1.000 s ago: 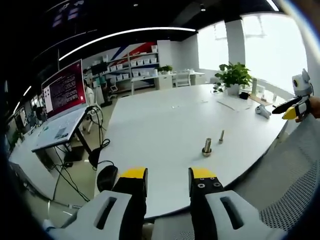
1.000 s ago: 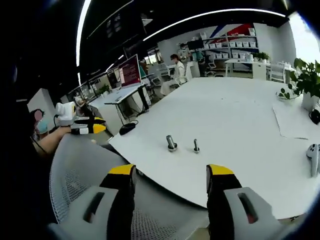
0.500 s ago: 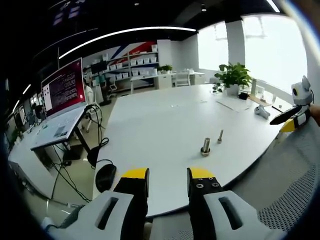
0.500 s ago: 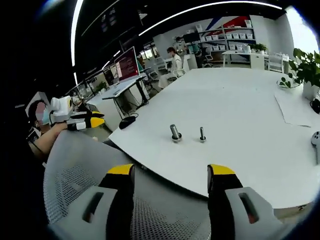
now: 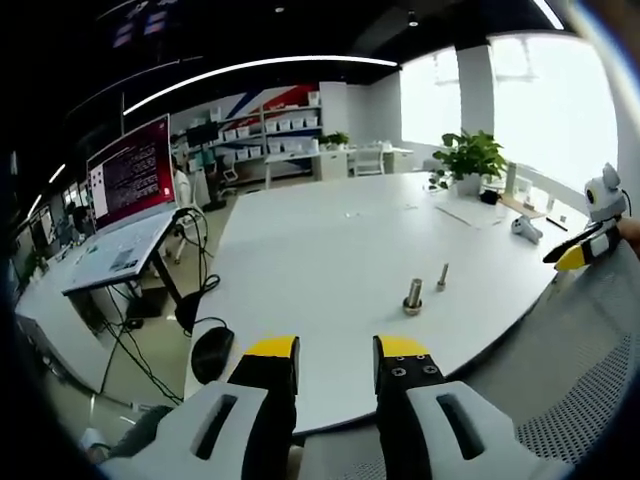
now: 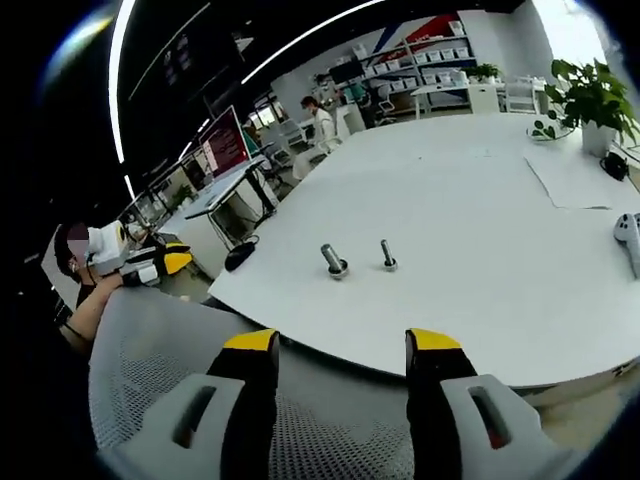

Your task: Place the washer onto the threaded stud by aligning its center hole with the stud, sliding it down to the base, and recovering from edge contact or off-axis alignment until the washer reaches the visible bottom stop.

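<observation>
Both tools (image 5: 335,352) (image 6: 340,345) spread and empty short of two upright studs (image 6: 333,261) (image 6: 387,255); washer too small to discern.

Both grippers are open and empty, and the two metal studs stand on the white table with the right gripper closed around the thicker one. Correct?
Not quite. The right gripper is off the thicker stud, open behind the table edge, per the right gripper view. The rest holds: left gripper open, thinner stud standing.

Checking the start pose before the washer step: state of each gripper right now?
Left gripper: open, holding nothing, short of the white table.
Right gripper: open, holding nothing, over the mesh chair back.
</observation>
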`<control>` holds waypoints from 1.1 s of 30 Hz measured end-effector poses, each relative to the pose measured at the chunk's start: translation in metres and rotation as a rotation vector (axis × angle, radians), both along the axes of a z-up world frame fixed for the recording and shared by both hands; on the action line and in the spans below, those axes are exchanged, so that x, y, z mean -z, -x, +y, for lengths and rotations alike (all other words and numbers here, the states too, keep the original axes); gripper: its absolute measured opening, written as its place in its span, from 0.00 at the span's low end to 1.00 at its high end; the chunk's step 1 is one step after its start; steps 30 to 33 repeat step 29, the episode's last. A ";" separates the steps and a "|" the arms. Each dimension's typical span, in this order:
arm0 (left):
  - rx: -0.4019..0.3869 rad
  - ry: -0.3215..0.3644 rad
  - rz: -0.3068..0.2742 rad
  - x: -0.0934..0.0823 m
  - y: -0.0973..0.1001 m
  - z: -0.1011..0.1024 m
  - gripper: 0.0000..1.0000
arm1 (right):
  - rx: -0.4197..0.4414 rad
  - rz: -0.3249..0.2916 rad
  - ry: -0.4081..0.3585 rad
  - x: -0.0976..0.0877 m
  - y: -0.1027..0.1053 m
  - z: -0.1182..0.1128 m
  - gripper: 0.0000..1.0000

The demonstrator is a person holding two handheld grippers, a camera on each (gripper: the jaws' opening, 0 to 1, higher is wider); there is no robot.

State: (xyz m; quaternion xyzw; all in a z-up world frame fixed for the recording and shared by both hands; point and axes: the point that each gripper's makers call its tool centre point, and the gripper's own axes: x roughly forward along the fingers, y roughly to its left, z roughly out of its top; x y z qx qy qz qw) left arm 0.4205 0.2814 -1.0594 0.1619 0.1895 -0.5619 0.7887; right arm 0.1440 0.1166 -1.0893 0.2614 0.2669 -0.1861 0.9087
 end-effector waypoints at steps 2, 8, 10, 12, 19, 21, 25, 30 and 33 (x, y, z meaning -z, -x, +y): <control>-0.005 0.009 0.003 -0.002 0.001 0.000 0.28 | -0.001 0.006 -0.018 0.003 0.002 0.001 0.53; -0.005 0.008 0.005 -0.002 0.003 0.000 0.28 | 0.021 -0.005 -0.041 0.002 0.002 0.003 0.53; -0.006 0.006 0.005 -0.003 0.002 0.001 0.28 | 0.023 -0.008 -0.048 0.003 0.002 0.003 0.53; -0.006 0.006 0.004 -0.003 0.002 0.001 0.28 | 0.024 -0.010 -0.054 0.003 0.002 0.004 0.53; -0.005 0.006 0.005 -0.003 0.001 0.001 0.27 | 0.025 -0.012 -0.063 0.003 0.003 0.003 0.53; -0.007 0.007 0.005 -0.003 0.001 0.001 0.27 | 0.024 -0.012 -0.063 0.003 0.003 0.004 0.53; -0.008 0.008 0.005 -0.003 0.001 0.002 0.27 | 0.020 -0.010 -0.068 0.003 0.002 0.005 0.53; -0.004 0.006 0.006 -0.003 0.001 0.001 0.27 | 0.021 -0.013 -0.079 0.005 0.002 0.004 0.53; -0.004 0.006 0.006 -0.003 0.001 0.001 0.27 | 0.021 -0.013 -0.079 0.005 0.002 0.004 0.53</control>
